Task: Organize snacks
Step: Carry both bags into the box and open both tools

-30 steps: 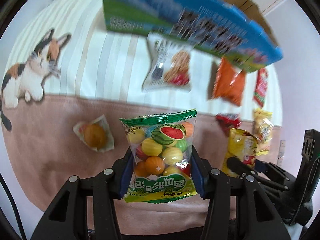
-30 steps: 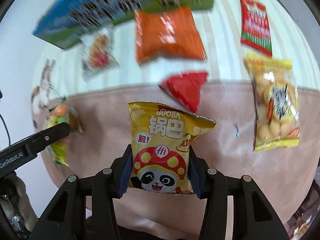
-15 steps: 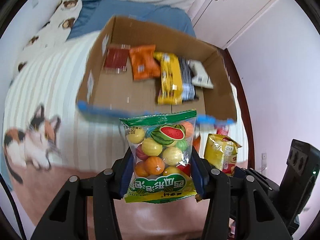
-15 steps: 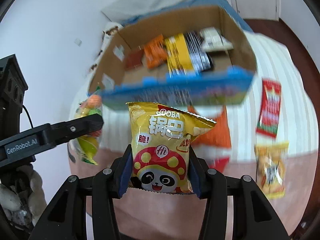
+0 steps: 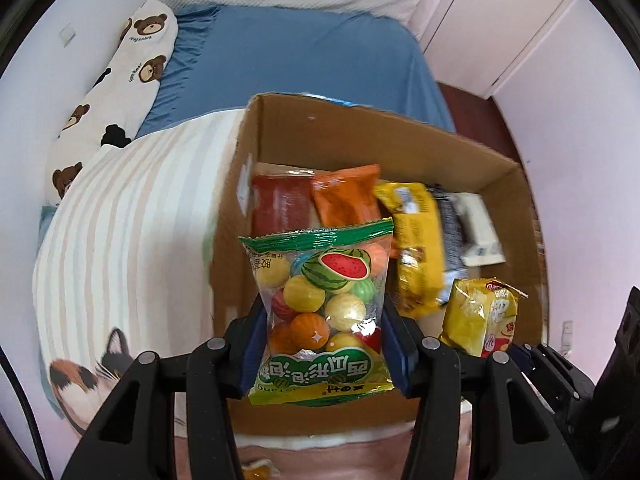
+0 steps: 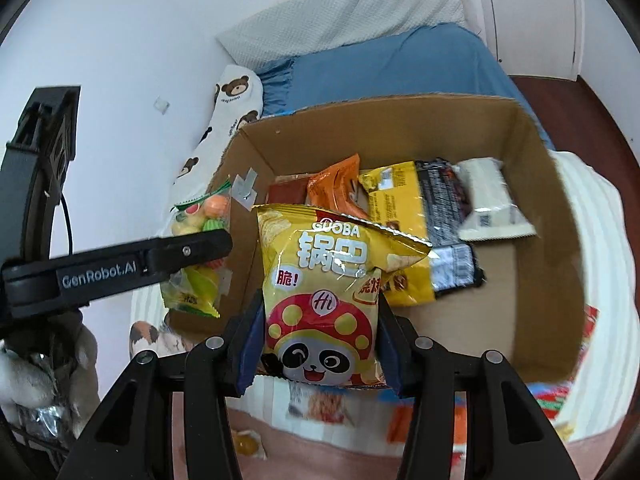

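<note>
A second ago both packs were being held low over the blanket with loose snacks in view; now the box point(image 5: 400, 152) fills both views, so both have been carried up and over it. The left tongs point(image 5: 322, 336) are clenched on the gum bag point(image 5: 320, 304), held above the box's near-left corner. The right tongs point(image 6: 318, 340) are clamped on the chips point(image 6: 324, 292), held over the near edge. Looks like the drop-off is next, since a row of packs is already laid in the box and bare cardboard is left in front.

The box is parked on a bed, on a striped blanket point(image 5: 120, 248) with a cat print point(image 5: 88, 380). A blue sheet point(image 5: 288, 56), a bear pillow point(image 5: 120, 76) and white cupboard doors point(image 5: 500, 28) are seen behind. A few snacks are left on the blanket near the box.
</note>
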Demonstrator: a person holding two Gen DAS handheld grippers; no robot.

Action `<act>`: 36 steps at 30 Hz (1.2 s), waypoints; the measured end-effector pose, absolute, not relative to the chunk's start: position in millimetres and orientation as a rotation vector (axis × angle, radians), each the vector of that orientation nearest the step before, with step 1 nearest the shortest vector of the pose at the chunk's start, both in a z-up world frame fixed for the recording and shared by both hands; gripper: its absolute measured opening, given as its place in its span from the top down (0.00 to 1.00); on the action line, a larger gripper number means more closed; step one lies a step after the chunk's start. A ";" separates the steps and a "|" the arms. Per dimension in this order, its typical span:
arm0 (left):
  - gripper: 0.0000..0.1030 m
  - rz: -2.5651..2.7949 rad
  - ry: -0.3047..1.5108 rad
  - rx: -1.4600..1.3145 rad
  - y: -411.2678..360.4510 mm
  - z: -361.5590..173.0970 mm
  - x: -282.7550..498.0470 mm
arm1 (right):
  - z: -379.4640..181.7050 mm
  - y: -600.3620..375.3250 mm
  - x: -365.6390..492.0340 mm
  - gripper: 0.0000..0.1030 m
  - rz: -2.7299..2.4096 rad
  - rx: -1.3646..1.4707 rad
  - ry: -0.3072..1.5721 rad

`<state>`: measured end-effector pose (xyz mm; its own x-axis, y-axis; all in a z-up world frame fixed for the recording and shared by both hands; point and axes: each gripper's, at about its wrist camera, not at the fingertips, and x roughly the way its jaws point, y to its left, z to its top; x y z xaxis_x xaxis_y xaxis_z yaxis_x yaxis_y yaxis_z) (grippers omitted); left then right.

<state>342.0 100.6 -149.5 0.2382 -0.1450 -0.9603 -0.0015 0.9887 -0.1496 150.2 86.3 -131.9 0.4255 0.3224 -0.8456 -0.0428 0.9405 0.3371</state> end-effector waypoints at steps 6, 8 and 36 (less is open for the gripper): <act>0.53 -0.108 1.431 -0.142 108.3 -184.6 359.7 | -165.9 103.7 181.2 0.49 0.272 0.288 1.194; 0.52 -0.109 1.457 -0.169 110.9 -194.4 358.9 | -180.9 108.8 188.4 0.41 0.278 0.306 1.251; 0.48 -0.085 1.216 0.007 74.1 -128.9 276.6 | -127.5 55.2 122.0 0.16 0.065 0.194 1.139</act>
